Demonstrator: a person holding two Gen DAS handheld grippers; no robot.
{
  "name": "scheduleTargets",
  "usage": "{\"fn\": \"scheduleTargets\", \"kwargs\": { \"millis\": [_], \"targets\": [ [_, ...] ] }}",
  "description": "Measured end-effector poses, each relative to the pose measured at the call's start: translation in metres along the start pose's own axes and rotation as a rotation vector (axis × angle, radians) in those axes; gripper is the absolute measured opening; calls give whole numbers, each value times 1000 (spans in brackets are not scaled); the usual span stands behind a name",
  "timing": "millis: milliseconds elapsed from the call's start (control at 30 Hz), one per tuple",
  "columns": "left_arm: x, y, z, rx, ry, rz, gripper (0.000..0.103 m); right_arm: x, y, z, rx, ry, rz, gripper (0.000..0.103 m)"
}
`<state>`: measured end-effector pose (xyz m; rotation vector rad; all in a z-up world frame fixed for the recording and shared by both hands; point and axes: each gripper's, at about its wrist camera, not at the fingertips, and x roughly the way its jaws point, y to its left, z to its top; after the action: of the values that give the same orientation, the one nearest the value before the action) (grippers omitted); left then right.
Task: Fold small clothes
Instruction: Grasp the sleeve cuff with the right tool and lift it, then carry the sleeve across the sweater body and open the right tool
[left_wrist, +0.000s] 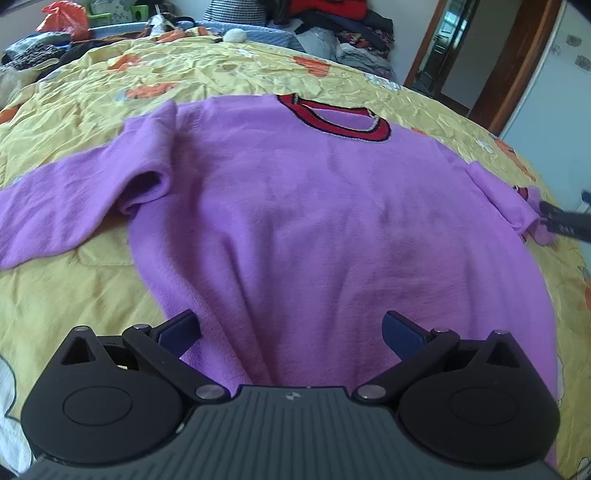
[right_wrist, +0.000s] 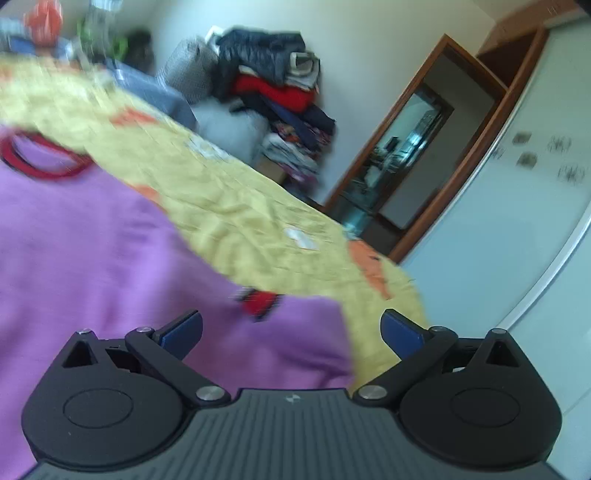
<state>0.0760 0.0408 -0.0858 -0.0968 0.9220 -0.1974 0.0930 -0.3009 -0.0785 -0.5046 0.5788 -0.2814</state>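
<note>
Open yellow bedspread (left_wrist: 92, 288) lies free on both sides of the spread purple sweater (left_wrist: 314, 221), whereas the far bed edge is blocked by piled clothes (right_wrist: 280, 96), an orange bag (left_wrist: 64, 18), and a doorframe (right_wrist: 417, 147) at the right.

One purple sweater (left_wrist: 314, 206); two hand-held grippers, left (left_wrist: 290, 328) and right (right_wrist: 291, 330); one yellow bedspread (left_wrist: 110, 92)

Soft, even daylight fills both views, with only faint shadows in the folds of the purple sweater (left_wrist: 295, 206). The left wrist view is fairly sharp (fisheye bending the edges). The right wrist view is smeared by motion blur, worst over the bedspread (right_wrist: 258, 221).
</note>
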Motion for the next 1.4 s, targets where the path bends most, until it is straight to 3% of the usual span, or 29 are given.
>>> {"fn": "scheduleTargets", "kwargs": {
  "millis": [100,167,233,367,400,433,533,600,767,900,1033,1233,1400],
  "targets": [
    [6,-5,1,11,13,10,103,33,6,1,-119,23,-12,103],
    [9,-7,1,17,21,11,103,50,10,-4,-156,41,19,93],
    [10,-7,1,16,17,12,103,65,19,-6,-219,68,8,62],
    [3,-5,-1,25,-13,-25,103,90,21,-8,-234,99,20,38],
    [1,-3,-2,26,-13,-25,103,94,19,-7,-216,113,26,11],
    [-1,-1,-1,21,-16,-23,103,96,13,-6,-167,128,50,5],
    [-11,9,2,-20,-53,-28,103,97,-14,-8,11,154,109,5],
    [-13,15,7,-43,-48,-48,103,90,-49,-13,211,154,155,4],
    [-10,25,13,-115,-20,-130,103,69,-138,-42,534,119,143,4],
    [-8,17,16,-110,-10,-145,103,59,-210,-70,665,125,46,4],
    [-8,6,15,-76,-8,-136,103,62,-262,-100,720,153,-67,4],
    [-8,-1,12,-56,1,-120,103,80,-294,-134,827,192,-52,4],
    [-10,0,7,-52,12,-118,103,93,-288,-163,941,240,-16,4]
  ]
}}
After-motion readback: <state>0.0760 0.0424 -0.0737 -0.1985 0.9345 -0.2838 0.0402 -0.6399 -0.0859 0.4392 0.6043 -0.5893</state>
